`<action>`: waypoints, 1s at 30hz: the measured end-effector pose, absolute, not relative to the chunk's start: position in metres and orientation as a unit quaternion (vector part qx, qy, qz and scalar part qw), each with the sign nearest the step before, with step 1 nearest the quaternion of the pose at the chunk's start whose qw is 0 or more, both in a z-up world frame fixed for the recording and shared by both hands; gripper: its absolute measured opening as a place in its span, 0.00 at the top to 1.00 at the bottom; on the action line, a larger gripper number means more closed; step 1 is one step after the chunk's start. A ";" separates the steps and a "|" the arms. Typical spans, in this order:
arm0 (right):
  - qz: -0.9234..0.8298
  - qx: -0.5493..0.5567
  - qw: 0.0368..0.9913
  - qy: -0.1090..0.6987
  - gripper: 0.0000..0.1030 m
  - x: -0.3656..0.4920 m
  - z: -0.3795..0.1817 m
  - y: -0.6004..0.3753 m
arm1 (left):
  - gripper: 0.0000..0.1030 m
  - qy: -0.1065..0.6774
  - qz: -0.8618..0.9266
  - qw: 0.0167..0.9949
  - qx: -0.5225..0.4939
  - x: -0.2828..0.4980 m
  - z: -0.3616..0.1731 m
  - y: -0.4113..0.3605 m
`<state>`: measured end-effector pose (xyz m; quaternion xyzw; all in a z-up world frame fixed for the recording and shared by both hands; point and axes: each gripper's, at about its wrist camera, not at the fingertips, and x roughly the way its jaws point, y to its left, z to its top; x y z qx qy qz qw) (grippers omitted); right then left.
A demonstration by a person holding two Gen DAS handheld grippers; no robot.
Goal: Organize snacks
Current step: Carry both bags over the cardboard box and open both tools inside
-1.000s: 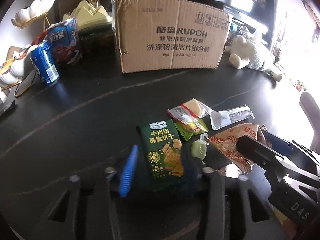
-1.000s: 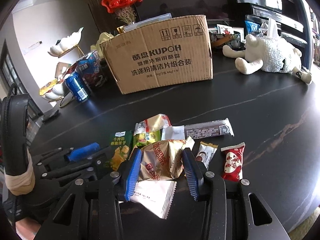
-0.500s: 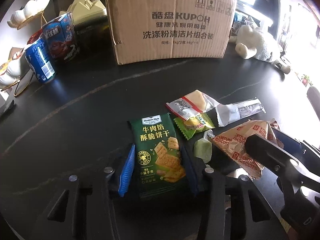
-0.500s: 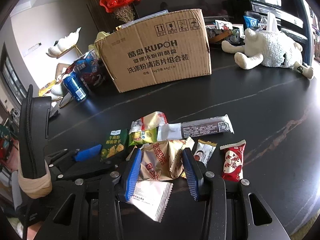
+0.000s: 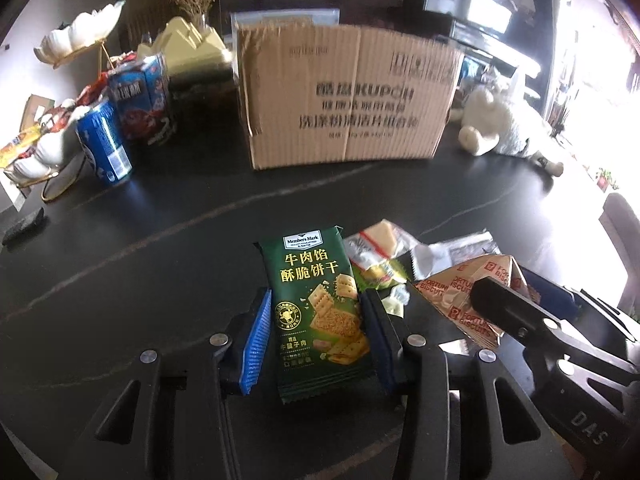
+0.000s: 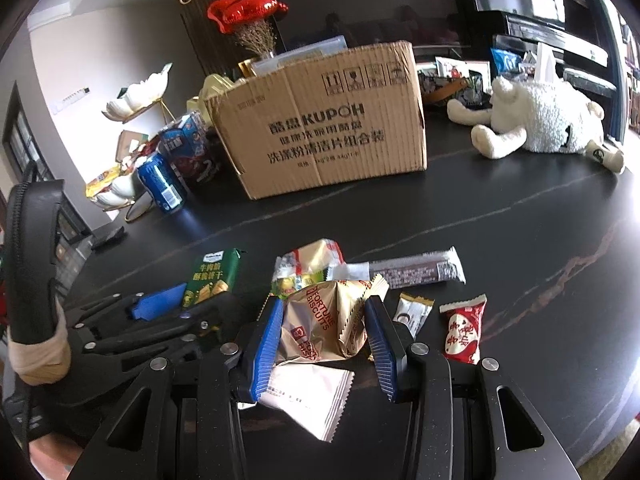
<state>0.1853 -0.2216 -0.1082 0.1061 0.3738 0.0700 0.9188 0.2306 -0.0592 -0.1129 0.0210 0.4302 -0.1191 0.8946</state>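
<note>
Left wrist view — green cracker pack (image 5: 318,316) clamped between left gripper (image 5: 316,334) pads.

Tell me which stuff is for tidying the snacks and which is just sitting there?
For the job: green cracker pack in the left gripper; Fortune Biscuits bag in the right gripper; red candy; brown bar; cardboard box.

Just lying about: plush sheep; blue can; red balloon.

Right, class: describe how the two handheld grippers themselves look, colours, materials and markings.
Both the left gripper and the right gripper are black, angular frames with silver screws and ribbed blue pads lining the jaws. One body reads "DAS" in white; beige tape wraps the other's handle.
</note>
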 end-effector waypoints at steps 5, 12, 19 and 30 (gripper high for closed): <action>0.068 0.102 0.927 0.354 0.58 0.181 -0.090 -0.224 | 0.57 0.406 -0.124 0.905 0.019 0.224 -0.089 -0.058; 0.066 0.097 0.941 0.318 0.58 0.179 -0.058 -0.227 | 0.57 0.366 -0.129 0.921 0.024 0.217 -0.051 -0.056; 0.068 0.092 0.952 0.284 0.58 0.184 -0.029 -0.228 | 0.57 0.341 -0.134 0.930 0.020 0.221 -0.023 -0.055; 0.079 0.081 0.961 0.253 0.58 0.210 0.009 -0.226 | 0.57 0.307 -0.136 0.942 0.028 0.242 0.019 -0.054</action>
